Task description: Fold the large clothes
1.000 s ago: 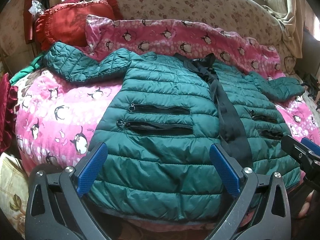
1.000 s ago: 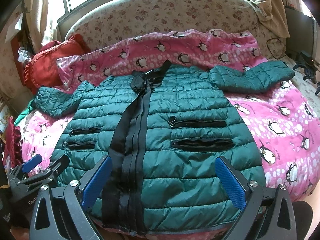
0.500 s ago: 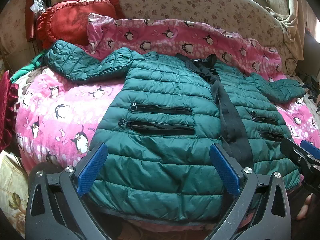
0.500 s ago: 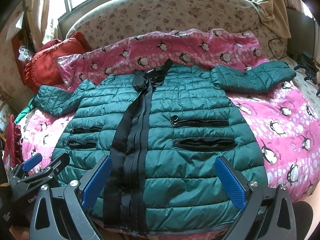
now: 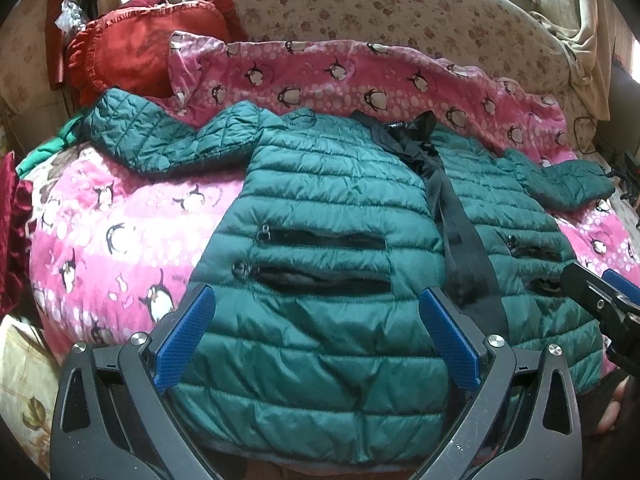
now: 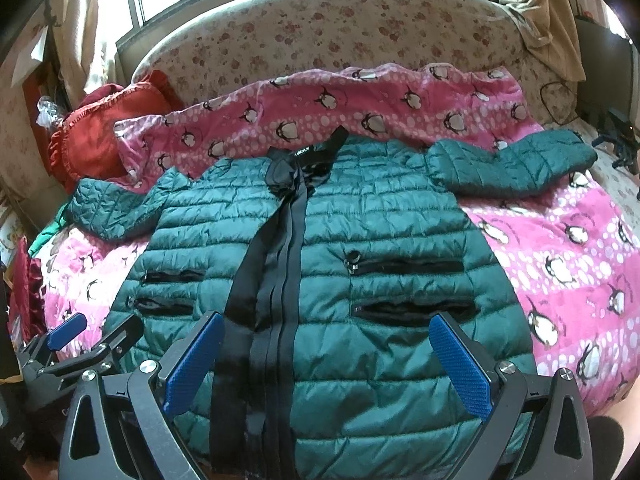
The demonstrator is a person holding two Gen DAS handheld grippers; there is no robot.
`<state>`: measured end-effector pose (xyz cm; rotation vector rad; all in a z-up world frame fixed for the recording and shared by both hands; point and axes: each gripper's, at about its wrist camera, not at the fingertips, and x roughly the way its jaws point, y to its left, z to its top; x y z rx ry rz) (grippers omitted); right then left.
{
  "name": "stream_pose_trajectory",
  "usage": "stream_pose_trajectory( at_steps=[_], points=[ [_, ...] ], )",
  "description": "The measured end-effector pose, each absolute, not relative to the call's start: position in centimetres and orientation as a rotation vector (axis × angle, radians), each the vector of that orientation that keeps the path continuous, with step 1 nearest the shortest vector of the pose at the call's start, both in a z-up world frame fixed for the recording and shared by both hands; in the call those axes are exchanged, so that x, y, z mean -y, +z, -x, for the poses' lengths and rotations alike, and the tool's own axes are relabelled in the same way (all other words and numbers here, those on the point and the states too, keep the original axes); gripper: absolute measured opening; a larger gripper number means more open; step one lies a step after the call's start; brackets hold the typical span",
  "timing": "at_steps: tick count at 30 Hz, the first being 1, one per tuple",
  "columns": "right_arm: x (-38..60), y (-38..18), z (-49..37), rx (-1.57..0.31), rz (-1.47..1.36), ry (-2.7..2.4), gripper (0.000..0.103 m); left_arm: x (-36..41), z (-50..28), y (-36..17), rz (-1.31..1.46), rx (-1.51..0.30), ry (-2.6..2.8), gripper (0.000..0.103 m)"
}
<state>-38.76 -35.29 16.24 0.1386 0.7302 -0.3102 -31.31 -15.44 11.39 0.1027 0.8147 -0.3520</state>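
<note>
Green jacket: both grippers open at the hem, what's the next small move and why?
Probably reach the left gripper to the left sleeve and fold it inward. The green jacket lies flat, zipped, with both sleeves spread on the pink blanket, and neither gripper holds anything.

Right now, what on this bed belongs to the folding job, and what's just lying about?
For the job:
green puffer jacket
left gripper, open
right gripper, open

Lying about:
penguin blanket
red cushion
beige cloth over the headboard
</note>
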Motion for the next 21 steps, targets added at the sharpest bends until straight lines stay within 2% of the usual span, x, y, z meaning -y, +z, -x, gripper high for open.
stream_pose_trajectory(
  at_steps=[21],
  points=[
    [36.6, 19.8, 28.5, -0.700, -0.120, -0.254, 0.102, 17.7, 22.2, 13.5, -0.093, -0.785, -0.317, 0.102]
  ],
)
